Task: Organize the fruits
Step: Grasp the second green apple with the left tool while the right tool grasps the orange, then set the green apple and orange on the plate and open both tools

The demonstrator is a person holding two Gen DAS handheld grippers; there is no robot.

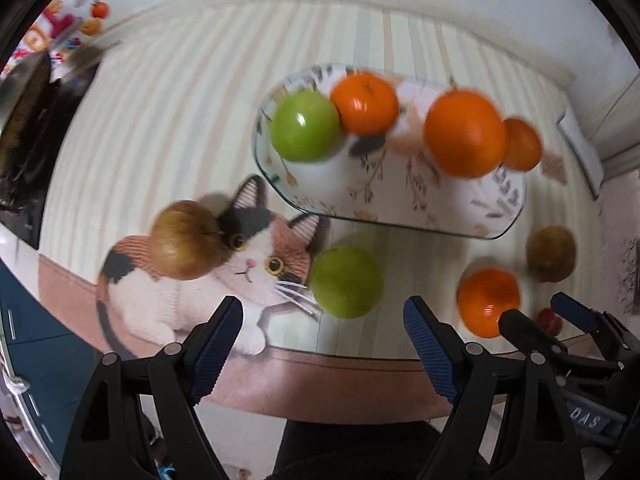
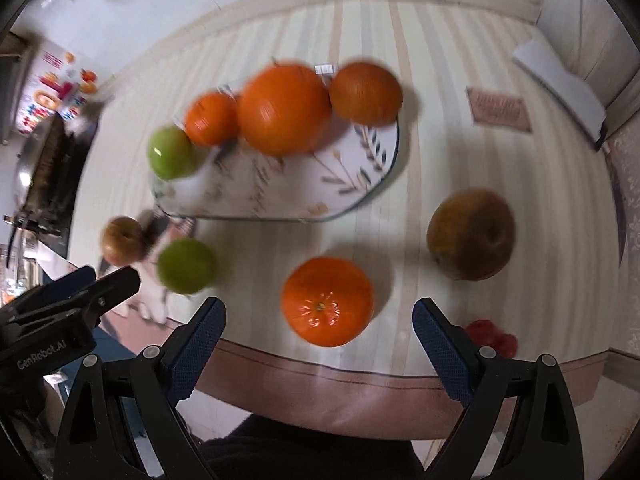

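Both tongs gape, empty: left tongs (image 1: pixel 323 320) above the near green apple (image 1: pixel 346 282), right tongs (image 2: pixel 319 322) above the near orange (image 2: pixel 327 301), both loose on the desk (image 2: pixel 460 184) near the tray (image 2: pixel 356 196). Fruit looks firm, round, liable to roll; grip across widest girth.

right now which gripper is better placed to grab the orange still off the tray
Right. The loose orange lies directly ahead of the open right gripper, centred between its fingers. The left gripper, also open, faces the loose green apple instead, with the orange off to its right.
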